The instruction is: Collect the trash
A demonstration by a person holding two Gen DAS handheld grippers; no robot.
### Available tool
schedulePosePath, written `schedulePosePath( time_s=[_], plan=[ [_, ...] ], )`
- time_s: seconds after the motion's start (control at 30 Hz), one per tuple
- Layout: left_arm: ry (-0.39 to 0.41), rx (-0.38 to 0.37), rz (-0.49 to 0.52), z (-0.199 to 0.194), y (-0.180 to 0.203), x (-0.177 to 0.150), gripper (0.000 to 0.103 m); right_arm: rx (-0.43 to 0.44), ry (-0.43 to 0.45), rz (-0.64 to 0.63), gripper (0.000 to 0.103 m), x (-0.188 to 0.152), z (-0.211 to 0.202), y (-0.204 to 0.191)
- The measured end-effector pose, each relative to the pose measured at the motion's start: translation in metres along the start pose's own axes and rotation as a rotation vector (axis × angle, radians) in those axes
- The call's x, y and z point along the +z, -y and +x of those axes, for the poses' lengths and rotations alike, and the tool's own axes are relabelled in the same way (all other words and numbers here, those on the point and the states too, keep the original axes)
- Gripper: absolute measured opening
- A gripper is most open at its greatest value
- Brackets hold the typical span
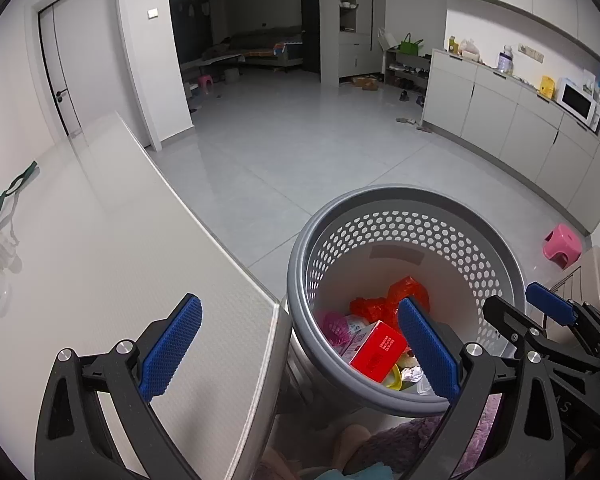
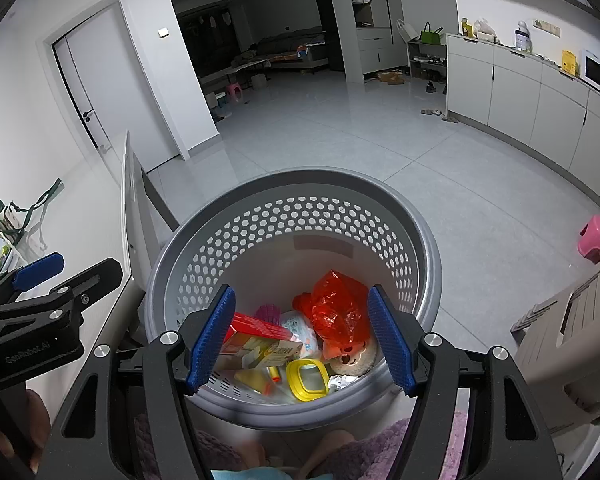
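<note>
A grey perforated basket [image 2: 420,236] stands on the floor beside the white table [image 1: 100,264]. Inside lie a red box [image 1: 378,350], a crumpled red plastic bag [image 2: 338,306], a yellow ring lid [image 2: 306,380], a small plush bear [image 2: 352,356] and other scraps. My right gripper [image 2: 300,340] hangs open over the basket, nothing between its blue pads [image 2: 390,334]. My left gripper [image 1: 300,352] stands open and empty too, one finger over the table edge, the other over the basket [image 1: 496,240]. Each gripper shows at the edge of the other's view.
A green-strapped bottle and cartons [image 2: 4,236] sit at the table's far left. A pink stool [image 2: 598,238] and a grey chair [image 2: 572,340] stand to the right. Cabinets with a microwave [image 1: 578,102] line the right wall. Tiled floor lies ahead.
</note>
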State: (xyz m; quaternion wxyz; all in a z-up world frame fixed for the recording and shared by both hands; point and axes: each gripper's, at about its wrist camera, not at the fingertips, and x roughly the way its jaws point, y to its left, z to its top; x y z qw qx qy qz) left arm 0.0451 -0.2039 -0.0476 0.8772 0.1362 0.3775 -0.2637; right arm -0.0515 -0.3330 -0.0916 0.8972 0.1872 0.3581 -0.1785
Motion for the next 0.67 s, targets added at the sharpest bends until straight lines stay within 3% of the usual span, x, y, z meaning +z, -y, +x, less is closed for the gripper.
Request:
schedulePosePath(
  time_s=[0.67],
  plan=[
    [-0.007,0.003,-0.011,0.0019,-0.0015,-0.0037,0.097,0.000,-0.003,-0.003,0.066,0.0003,0.0023,-0.0007]
  ],
)
